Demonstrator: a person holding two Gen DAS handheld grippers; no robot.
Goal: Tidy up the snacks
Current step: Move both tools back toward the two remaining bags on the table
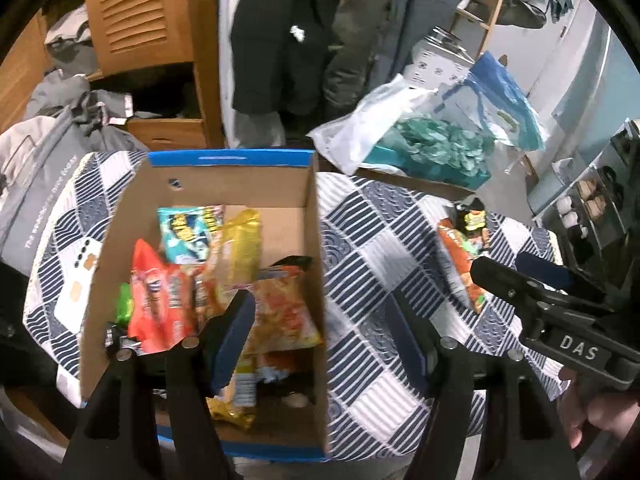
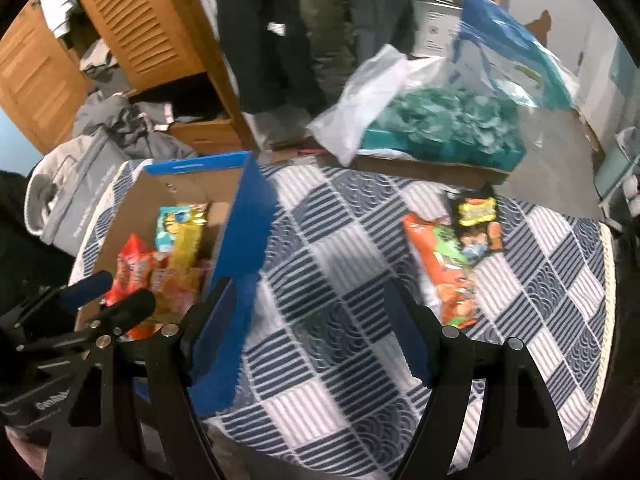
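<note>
Cardboard box (image 1: pixel 120 240) holds crinkly snack packets (image 1: pixel 160 300); both hand-held grippers (image 1: pixel 324 344) (image 2: pixel 316 332) wide open, empty.

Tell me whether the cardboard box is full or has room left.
Room left: snack packs fill the cardboard box on its left, bare floor shows at back right.

Left tongs (image 1: pixel 326 340) agape, empty; right tongs (image 2: pixel 316 332) agape, empty.

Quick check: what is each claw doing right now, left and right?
Left claw: open, empty, above the box edge.
Right claw: open, empty, above the cloth.
</note>
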